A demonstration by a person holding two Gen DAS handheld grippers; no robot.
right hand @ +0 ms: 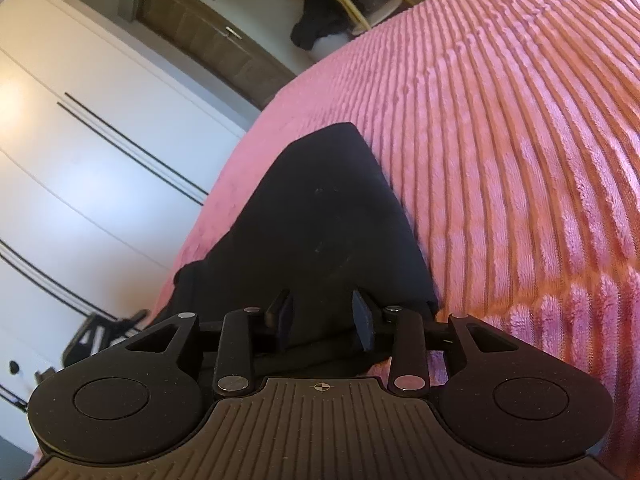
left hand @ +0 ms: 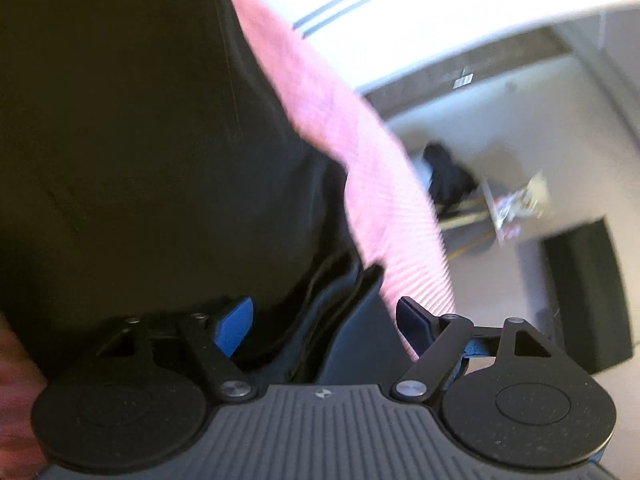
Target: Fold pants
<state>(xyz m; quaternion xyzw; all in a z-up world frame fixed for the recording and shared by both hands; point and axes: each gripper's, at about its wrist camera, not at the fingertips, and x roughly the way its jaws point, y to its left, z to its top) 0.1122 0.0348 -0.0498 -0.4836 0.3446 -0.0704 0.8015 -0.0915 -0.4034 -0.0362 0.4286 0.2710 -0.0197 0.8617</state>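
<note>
Black pants (right hand: 332,224) lie on a pink ribbed bedspread (right hand: 520,140).
The left gripper (left hand: 324,320) stands wide apart over folded cloth edges; whether the right gripper (right hand: 322,322) pinches the cloth is unclear.

left wrist view is pretty smeared, the pink bedspread (left hand: 360,168) is just blur and the black pants (left hand: 140,140) run off the left edge. on the right wrist, the gripper body hides the pants' (right hand: 320,216) near end.
</note>
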